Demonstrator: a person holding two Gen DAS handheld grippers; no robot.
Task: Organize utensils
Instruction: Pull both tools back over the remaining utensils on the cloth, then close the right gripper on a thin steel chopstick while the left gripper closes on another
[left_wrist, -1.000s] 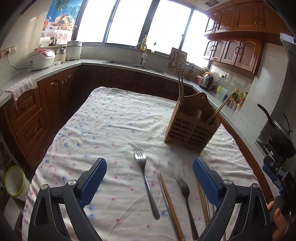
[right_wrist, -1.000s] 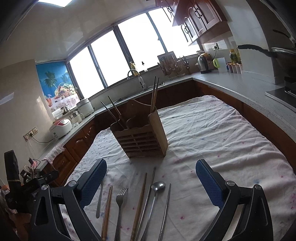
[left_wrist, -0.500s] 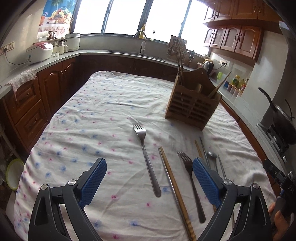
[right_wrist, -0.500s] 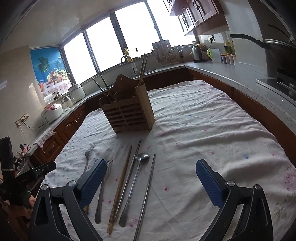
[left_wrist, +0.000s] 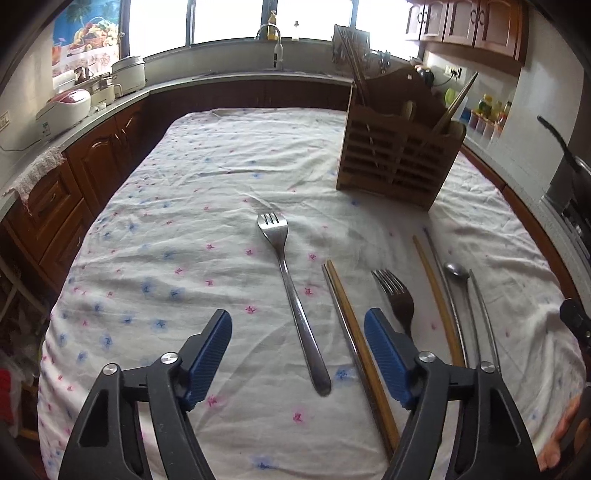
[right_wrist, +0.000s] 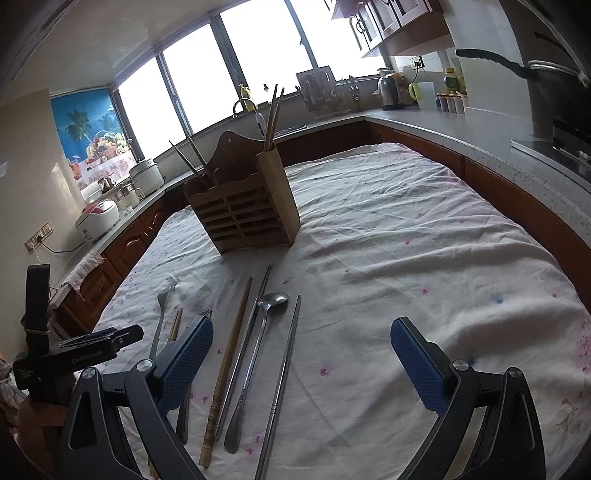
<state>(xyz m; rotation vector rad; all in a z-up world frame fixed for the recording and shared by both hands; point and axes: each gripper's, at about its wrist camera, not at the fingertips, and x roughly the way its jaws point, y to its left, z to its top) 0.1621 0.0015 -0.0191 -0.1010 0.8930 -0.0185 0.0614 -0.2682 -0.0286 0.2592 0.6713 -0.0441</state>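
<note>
Loose utensils lie on the flowered tablecloth (left_wrist: 184, 221). Nearest the left is a steel fork (left_wrist: 284, 266), then a metal and wooden chopstick pair (left_wrist: 347, 314), a second fork (left_wrist: 395, 295), a wooden chopstick (left_wrist: 436, 295) and a spoon (left_wrist: 456, 269). A wooden slatted holder (left_wrist: 399, 166) stands behind them with chopsticks in it. My left gripper (left_wrist: 297, 321) hovers over the first fork's handle. Its jaws are closing and the pads do not touch the fork. My right gripper (right_wrist: 301, 325) hangs open above a metal chopstick (right_wrist: 288, 362), beside the spoon (right_wrist: 258, 332) and in front of the holder (right_wrist: 243, 210).
Kitchen counters ring the table, with rice cookers (left_wrist: 66, 107) at the left, a sink tap (left_wrist: 275, 44) at the back and a pan (right_wrist: 546, 70) on the stove at the right. The cloth to the right of the utensils (right_wrist: 424, 240) is bare. A hand (left_wrist: 561, 435) shows at the right edge.
My left gripper has sunk toward the table over the first fork's handle, and its jaws have narrowed. My right gripper has dipped a little lower toward the utensils, still wide.
</note>
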